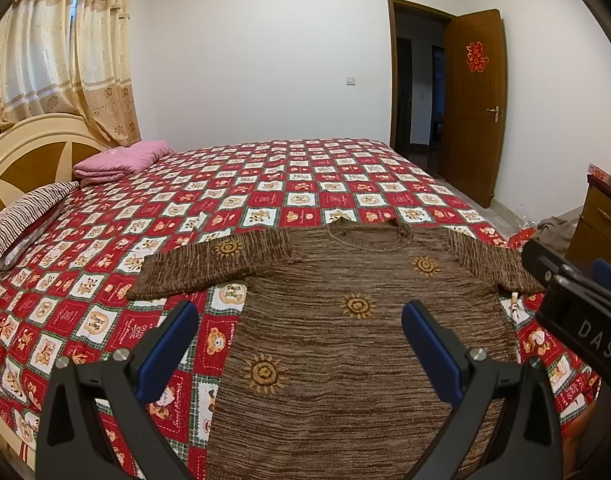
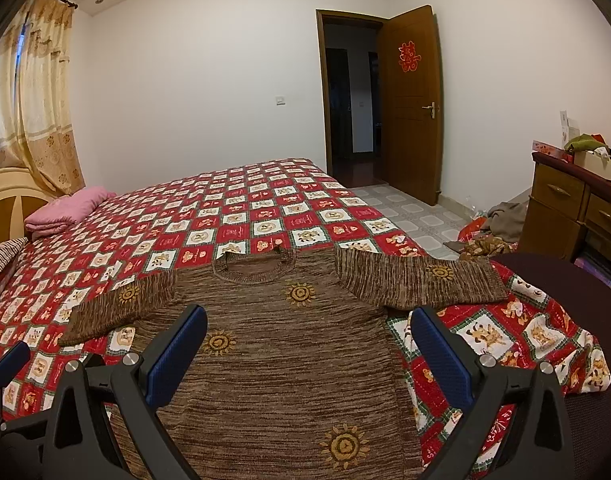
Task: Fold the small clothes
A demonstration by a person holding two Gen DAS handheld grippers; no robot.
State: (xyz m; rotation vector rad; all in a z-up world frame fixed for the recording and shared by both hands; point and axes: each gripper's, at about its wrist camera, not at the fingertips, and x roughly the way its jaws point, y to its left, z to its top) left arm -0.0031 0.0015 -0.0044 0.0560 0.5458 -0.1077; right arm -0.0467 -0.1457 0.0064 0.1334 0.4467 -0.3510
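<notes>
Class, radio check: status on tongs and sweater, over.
Left tongs open, right tongs open, both empty. Brown sweater flat on bedspread, sleeves out. Nothing obstructing.

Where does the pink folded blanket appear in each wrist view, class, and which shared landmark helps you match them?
Left wrist: pink folded blanket, upper left, beside the headboard.
Right wrist: far left, mid-height.
Shared landmark: the open door's red paper decoration.

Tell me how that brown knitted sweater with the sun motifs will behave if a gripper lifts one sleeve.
The brown knitted sweater with yellow sun motifs lies flat and limp on the red checked bedspread, so it will probably droop. Its thick knit looks grippy, unlikely to slip, and may stretch.
</notes>
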